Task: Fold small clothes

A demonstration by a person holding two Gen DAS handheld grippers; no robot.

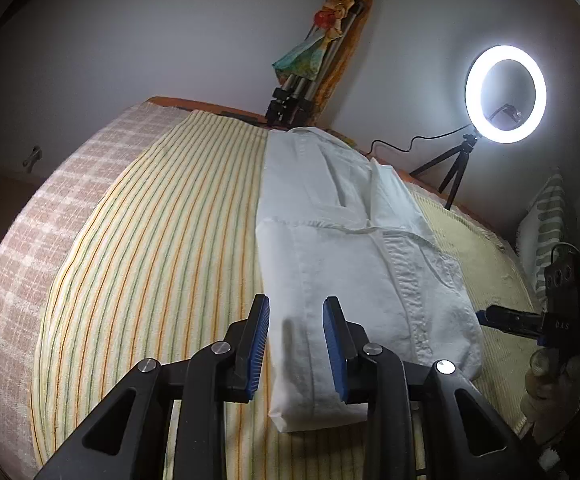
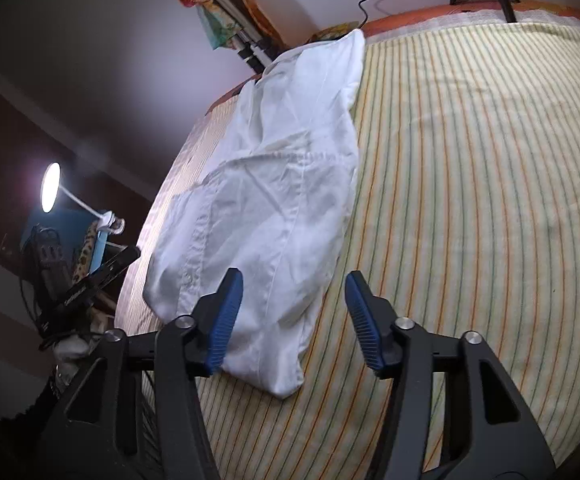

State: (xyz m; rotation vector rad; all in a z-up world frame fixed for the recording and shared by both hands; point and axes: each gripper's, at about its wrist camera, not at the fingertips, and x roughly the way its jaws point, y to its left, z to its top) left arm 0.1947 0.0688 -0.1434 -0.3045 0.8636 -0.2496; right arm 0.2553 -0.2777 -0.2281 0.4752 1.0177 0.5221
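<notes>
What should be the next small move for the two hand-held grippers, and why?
Probably lower both onto the near hem and close there. The white shirt lies in a long narrow strip on the striped sheet, sides already folded in. The left hand-held gripper and right hand-held gripper are open and empty at its near end.

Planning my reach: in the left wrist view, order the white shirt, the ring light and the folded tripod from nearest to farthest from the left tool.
1. White shirt, directly under the left tool.
2. Folded tripod, ahead at the bed's far edge.
3. Ring light, far right; close to the tripod's rank.
</notes>
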